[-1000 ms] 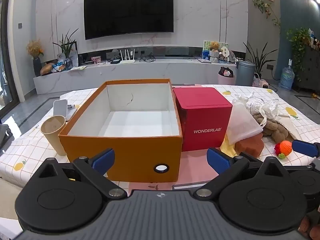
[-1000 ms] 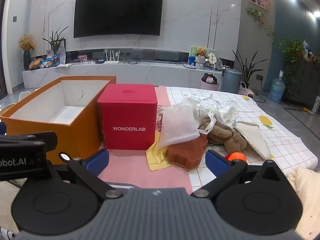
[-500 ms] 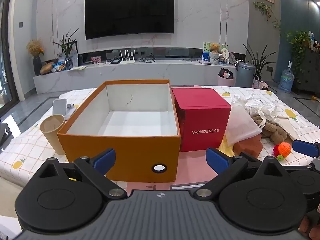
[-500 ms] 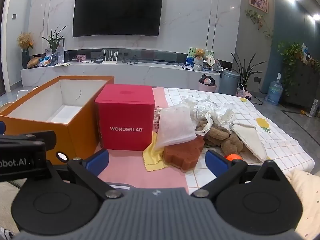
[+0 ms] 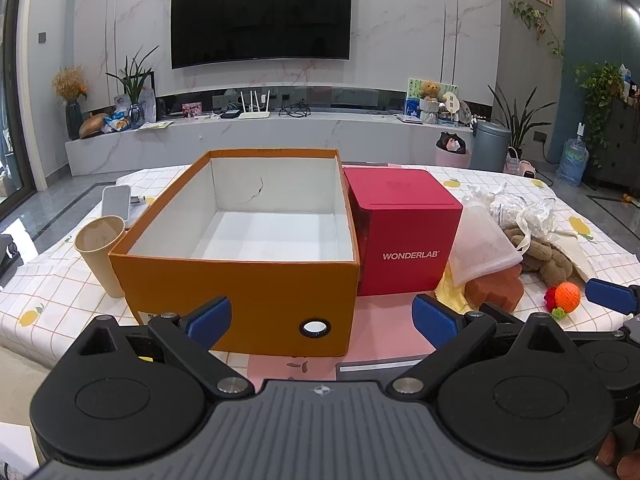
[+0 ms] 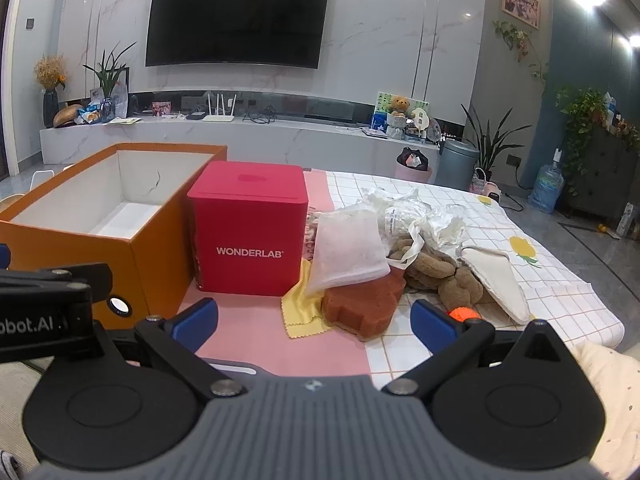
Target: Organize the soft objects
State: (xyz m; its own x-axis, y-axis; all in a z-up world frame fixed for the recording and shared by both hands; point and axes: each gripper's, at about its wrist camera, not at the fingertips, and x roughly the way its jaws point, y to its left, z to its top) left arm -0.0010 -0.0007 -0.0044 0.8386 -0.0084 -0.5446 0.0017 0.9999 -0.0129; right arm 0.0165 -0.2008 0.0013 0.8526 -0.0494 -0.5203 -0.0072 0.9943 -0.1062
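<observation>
An open orange box (image 5: 248, 292) (image 6: 152, 256) with a bare white inside stands on the table, and a red WONDERLAB box (image 5: 404, 232) (image 6: 248, 228) sits against its right side. Right of the red box lies a pile of soft things: a white mesh pouch (image 6: 348, 248), a rust-brown sponge (image 6: 360, 308) (image 5: 496, 288), a yellow cloth (image 6: 300, 312), a brown plush toy (image 6: 448, 276), crumpled plastic (image 6: 416, 216) and an orange knitted ball (image 5: 567, 297) (image 6: 460, 313). My left gripper (image 5: 322, 316) is open in front of the orange box. My right gripper (image 6: 314, 318) is open, short of the sponge.
A paper cup (image 5: 98, 256) stands left of the orange box, with a white device (image 5: 116, 202) behind it. The table carries a checked cloth (image 6: 560, 292) and a pink mat (image 6: 288, 352). A TV console and plants are far behind.
Both grippers have drawn back and risen slightly, so the boxes and pile sit a little farther off. The orange ball is now almost hidden behind my right fingertip.
</observation>
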